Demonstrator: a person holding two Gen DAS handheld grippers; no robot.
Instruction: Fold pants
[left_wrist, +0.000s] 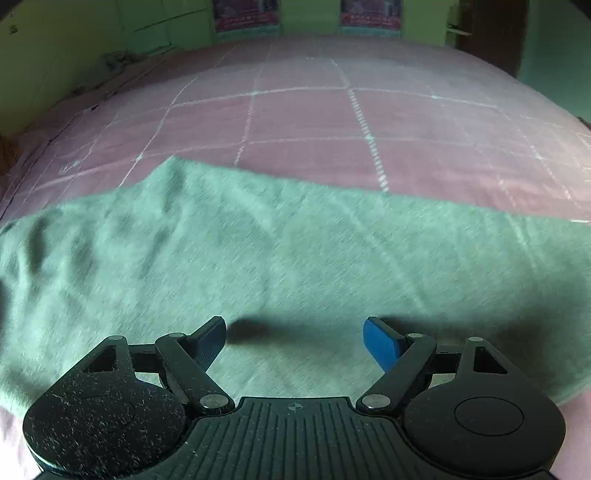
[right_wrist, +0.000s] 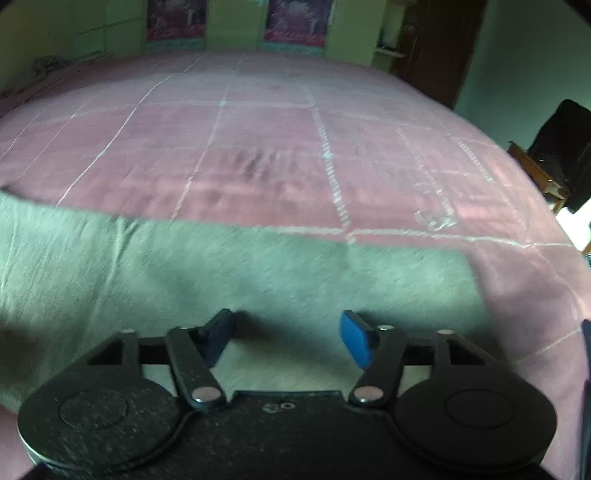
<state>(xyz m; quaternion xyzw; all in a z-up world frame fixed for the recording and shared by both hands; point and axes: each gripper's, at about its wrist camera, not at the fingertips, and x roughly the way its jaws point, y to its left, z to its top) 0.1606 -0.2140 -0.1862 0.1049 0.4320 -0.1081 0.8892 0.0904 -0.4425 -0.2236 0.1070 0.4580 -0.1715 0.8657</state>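
We see the pants (left_wrist: 258, 251) as a grey-green knit band lying flat across the lower half of both wrist views, on a pink bedspread (left_wrist: 303, 122) stitched in white squares. The cloth looks soft, limp and light, likely a jersey that will sag and drag when lifted, so we judge a pinch at an edge or corner better than a grab at the flat middle. In the right wrist view the pants (right_wrist: 258, 273) end at a corner in the right of the frame, a likely place to take hold.

The left gripper (left_wrist: 295, 330) hangs over the cloth with its jaws wide and nothing between them. The right gripper (right_wrist: 288, 325) stands somewhat narrower, also empty, its pads clear of the fabric as far as we can tell.

Both views are motion-blurred. We cannot make out waistband, hems or seams, nor how many layers lie there. The near edge of the pants is hidden behind the gripper bodies, and the left end runs out of frame.
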